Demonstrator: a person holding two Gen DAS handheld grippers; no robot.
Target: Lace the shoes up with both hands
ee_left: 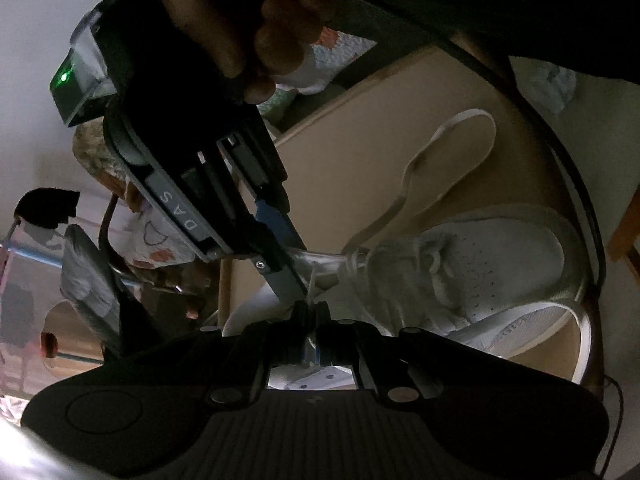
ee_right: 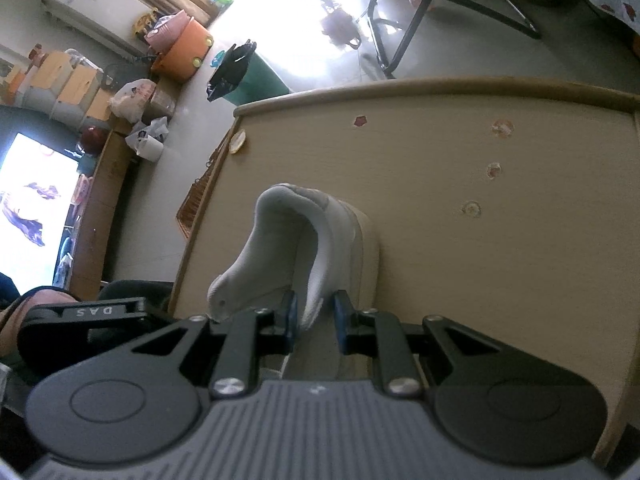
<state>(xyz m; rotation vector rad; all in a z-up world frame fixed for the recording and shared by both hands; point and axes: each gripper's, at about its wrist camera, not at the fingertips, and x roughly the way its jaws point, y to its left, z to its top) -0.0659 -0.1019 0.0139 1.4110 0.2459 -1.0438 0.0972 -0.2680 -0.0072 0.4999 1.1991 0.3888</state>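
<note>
A white sneaker (ee_left: 492, 264) lies on the tan table (ee_left: 360, 140). A white lace (ee_left: 470, 115) loops away from it across the tabletop. In the left wrist view my left gripper (ee_left: 310, 314) is shut on a thin strand of that lace just in front of the shoe's opening. My right gripper (ee_left: 306, 272) reaches in from the upper left, held by a hand (ee_left: 276, 40). In the right wrist view the right gripper (ee_right: 316, 318) has its blue pads (ee_right: 290, 320) shut on the rim of the sneaker (ee_right: 280, 240) at the collar. The left gripper's body (ee_right: 92, 312) shows at lower left, fingertips hidden.
The table (ee_right: 500, 240) ends close to the shoe's left, with a wicker basket (ee_right: 200, 208) below that edge. On the floor beyond stand a green bin (ee_right: 256, 80), an orange tub (ee_right: 182, 56) and a chair frame (ee_right: 420, 12). A black cable (ee_left: 560, 140) arcs over the shoe.
</note>
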